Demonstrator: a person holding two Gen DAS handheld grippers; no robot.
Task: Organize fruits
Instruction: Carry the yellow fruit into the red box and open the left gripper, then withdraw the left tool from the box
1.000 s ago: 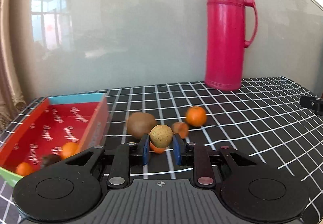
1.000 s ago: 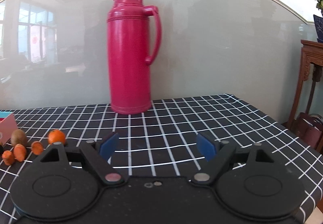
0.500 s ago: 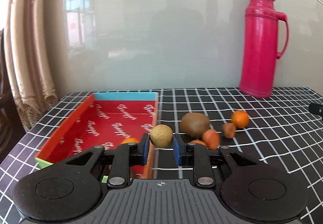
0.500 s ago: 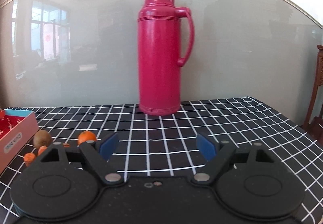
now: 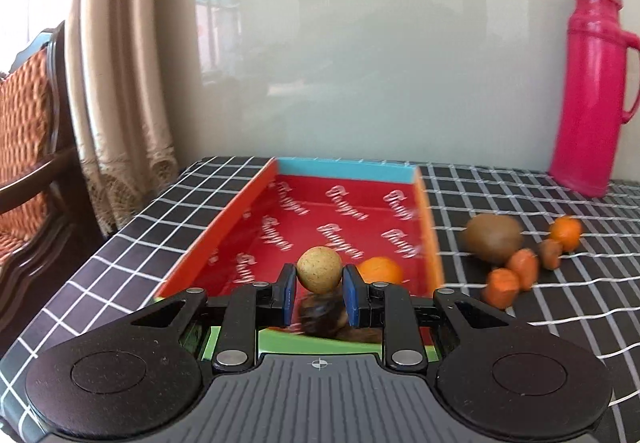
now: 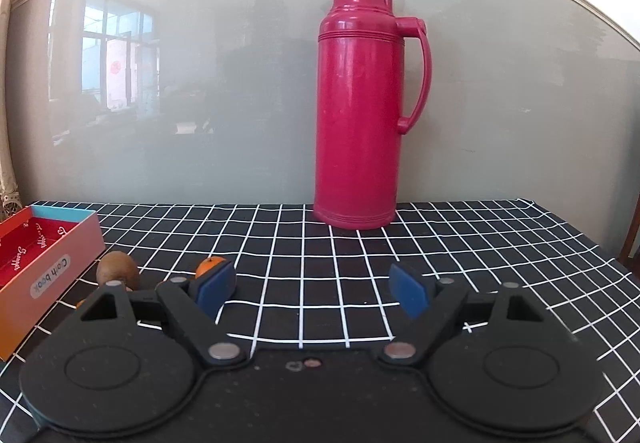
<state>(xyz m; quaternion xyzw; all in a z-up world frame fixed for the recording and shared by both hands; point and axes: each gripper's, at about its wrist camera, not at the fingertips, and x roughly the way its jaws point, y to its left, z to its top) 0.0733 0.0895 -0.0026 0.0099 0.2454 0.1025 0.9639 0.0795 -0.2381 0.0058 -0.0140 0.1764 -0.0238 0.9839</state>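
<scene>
We see our left gripper (image 5: 319,293), with the small round tan fruit (image 5: 319,269) between its blue pads, now hanging over the near end of the red-lined cardboard box (image 5: 256,199) instead of over the loose fruit on the black checked tablecloth (image 5: 120,243). The brown kiwi (image 5: 493,238) now lies off to the right. In our right wrist view, the tall pink plastic thermos (image 6: 356,103) sits further right, and the box corner shows at left.
</scene>
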